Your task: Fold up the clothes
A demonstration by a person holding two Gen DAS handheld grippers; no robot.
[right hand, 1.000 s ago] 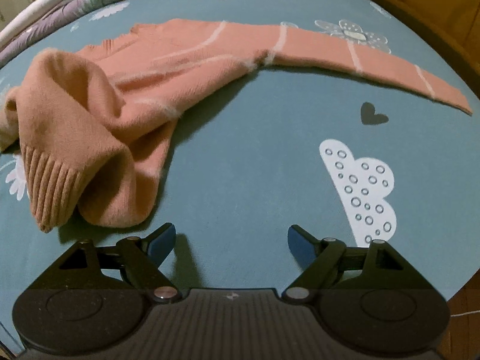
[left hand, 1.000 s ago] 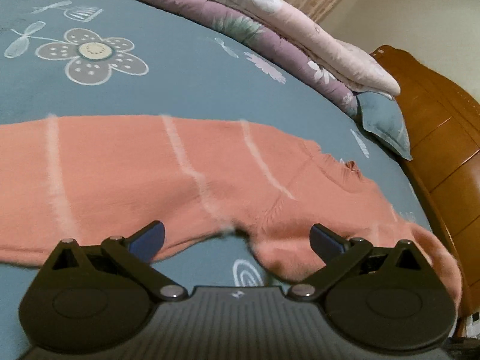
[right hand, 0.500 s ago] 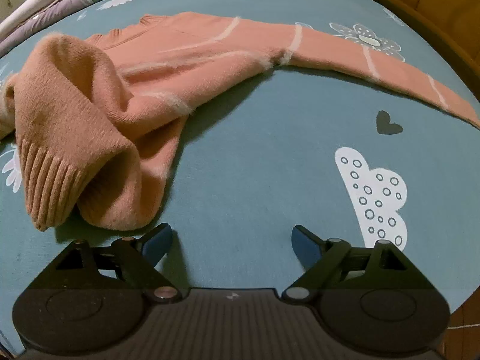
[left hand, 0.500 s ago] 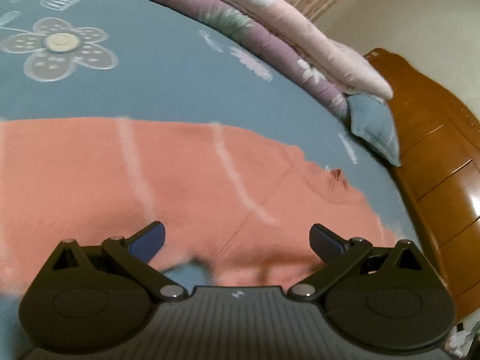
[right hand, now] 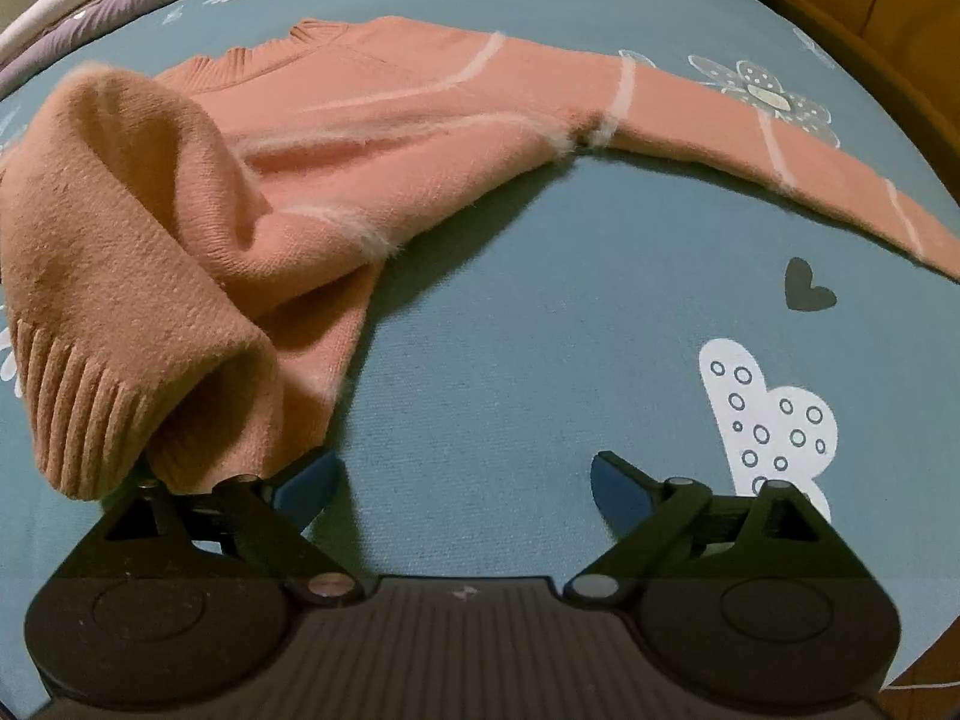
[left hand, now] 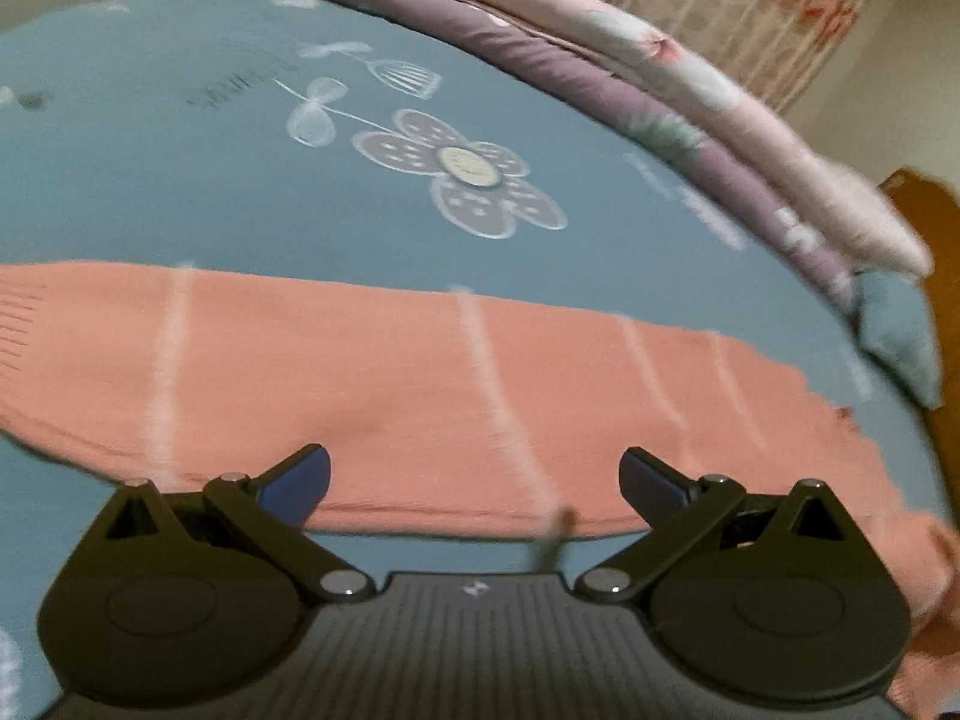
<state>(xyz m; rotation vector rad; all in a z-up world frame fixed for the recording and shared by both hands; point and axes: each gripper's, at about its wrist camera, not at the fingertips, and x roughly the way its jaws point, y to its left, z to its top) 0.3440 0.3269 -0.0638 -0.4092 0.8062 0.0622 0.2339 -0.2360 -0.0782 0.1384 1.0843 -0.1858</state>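
**Both grippers spread wide over salmon sweater on bed**

Salmon knit sweater (right hand: 384,138) with pale stripes lies on a blue-grey bedsheet (right hand: 540,360) printed with flowers, a heart and a white cloud shape. One sleeve (left hand: 360,384) is stretched flat and straight across the sheet; the other sleeve (right hand: 120,276) is folded back over the body in a bulky hump, ribbed cuff (right hand: 78,414) hanging at the near left of the right wrist view.

Left gripper (left hand: 474,474): jaws fully apart, holding nothing, held low and pointing across the straight sleeve, blue fingertips (left hand: 297,480) over its near edge. View is motion-blurred; contact with the fabric cannot be told.

Right gripper (right hand: 465,483): jaws fully apart, empty, low over bare sheet just beside the folded sleeve. Its left finger (right hand: 306,480) sits right by the cuff, which overlaps the finger's linkage; right finger near the cloud print.

Rolled purple and pink floral quilt (left hand: 660,96) along the far bed edge, a blue pillow (left hand: 900,330) at its end, wooden headboard (left hand: 936,252) beyond.
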